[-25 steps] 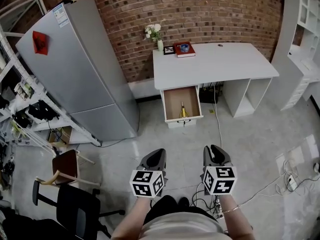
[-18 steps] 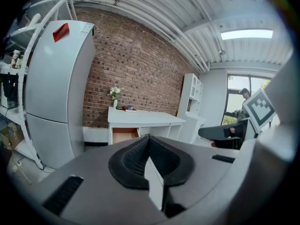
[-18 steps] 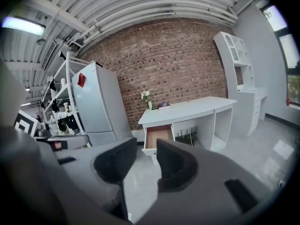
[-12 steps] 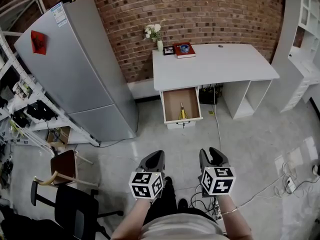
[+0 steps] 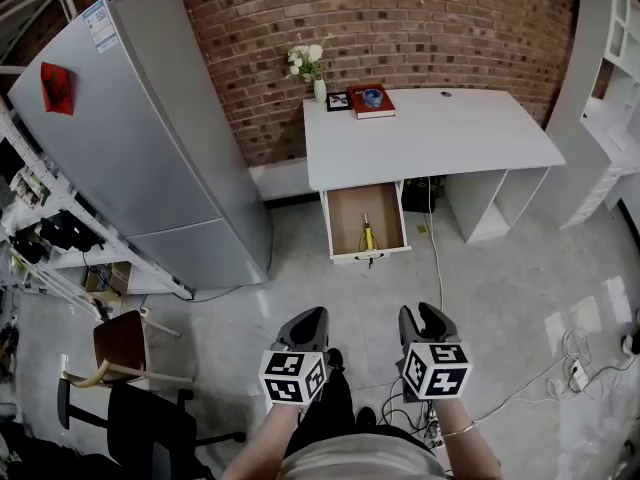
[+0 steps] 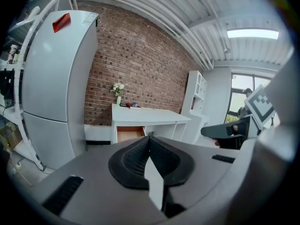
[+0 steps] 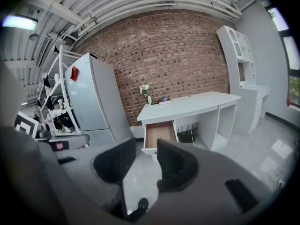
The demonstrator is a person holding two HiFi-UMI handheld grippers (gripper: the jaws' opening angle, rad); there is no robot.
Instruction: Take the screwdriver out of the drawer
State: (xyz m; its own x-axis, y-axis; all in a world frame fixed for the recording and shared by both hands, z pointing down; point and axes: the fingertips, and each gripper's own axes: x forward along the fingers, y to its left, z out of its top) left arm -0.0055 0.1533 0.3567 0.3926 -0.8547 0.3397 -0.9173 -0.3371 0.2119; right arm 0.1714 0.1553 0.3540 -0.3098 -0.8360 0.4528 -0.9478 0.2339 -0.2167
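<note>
Here, in the head view, the screwdriver [image 5: 366, 234] lies lengthwise in the open drawer [image 5: 336, 218] under the bench [image 5: 430, 133]. It is well apart from both tools, which hang low over the floor [image 5: 480, 268]. The left hand-held gripper [image 5: 306, 321] and the right hand-held gripper [image 5: 424, 318] both point toward the drawer. The step in hand is, I judge, the approach. It calls for coming right up to the drawer's open front, so the reach drops in from above and not across the rim.

In the left gripper view, the left jaws are pressed together with nothing between them, and the drawer shows far ahead. This one looks best kept aside.

In the right gripper view, the right jaws have just been opening and stand wide. Nothing is between them, and the drawer sits ahead through the gap. This seems the one to use: set the jaws across the screwdriver's length and close only once both pads flank it, clear of the drawer's walls.
</note>
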